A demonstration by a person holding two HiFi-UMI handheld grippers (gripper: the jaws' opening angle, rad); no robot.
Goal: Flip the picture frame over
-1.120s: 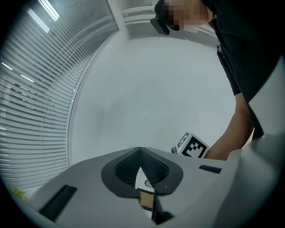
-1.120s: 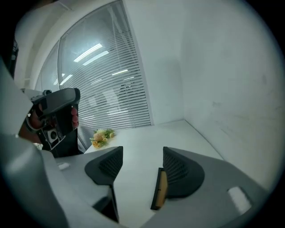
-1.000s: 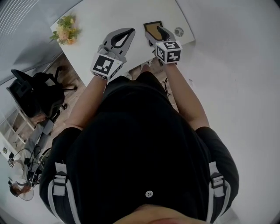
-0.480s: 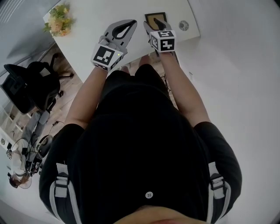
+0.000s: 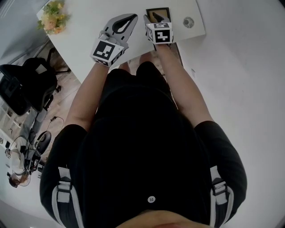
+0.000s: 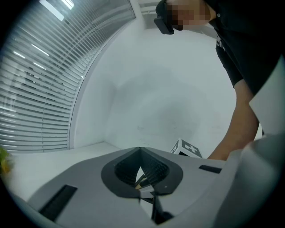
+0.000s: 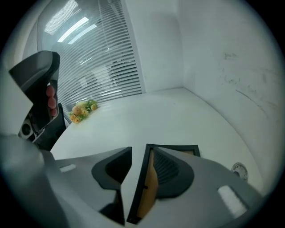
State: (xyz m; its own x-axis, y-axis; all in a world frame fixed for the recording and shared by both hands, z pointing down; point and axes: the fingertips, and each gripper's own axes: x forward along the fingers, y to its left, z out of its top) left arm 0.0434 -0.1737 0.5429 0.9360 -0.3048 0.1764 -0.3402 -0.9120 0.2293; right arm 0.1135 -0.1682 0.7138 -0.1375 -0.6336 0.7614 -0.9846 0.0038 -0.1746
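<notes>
The picture frame point(image 5: 158, 12) lies flat on the white table point(image 5: 89, 31), black rim round a tan board point(image 7: 149, 187). My right gripper point(image 5: 152, 18) points steeply down over its near left side. Its jaws are closing point(image 7: 140, 152) astride the frame's left rim, one jaw over the tan board, the other over bare table. A gap shows beside the rim, so the pads are not pressing. My left gripper point(image 5: 132, 18) hovers to the frame's left, pointing nearly level, its tips meeting point(image 6: 140, 150) with nothing held.
A small bunch of yellow flowers point(image 5: 52, 20) lies at the table's far left point(image 7: 82, 110). A small round metal object point(image 5: 188, 22) sits right of the frame point(image 7: 239, 169). A black chair point(image 5: 26, 87) stands on the floor left of the table. A white wall lies beyond.
Both grippers have sunk toward the table. The right one has come down over the frame's left edge and its jaws have narrowed. The left one stays shut.
</notes>
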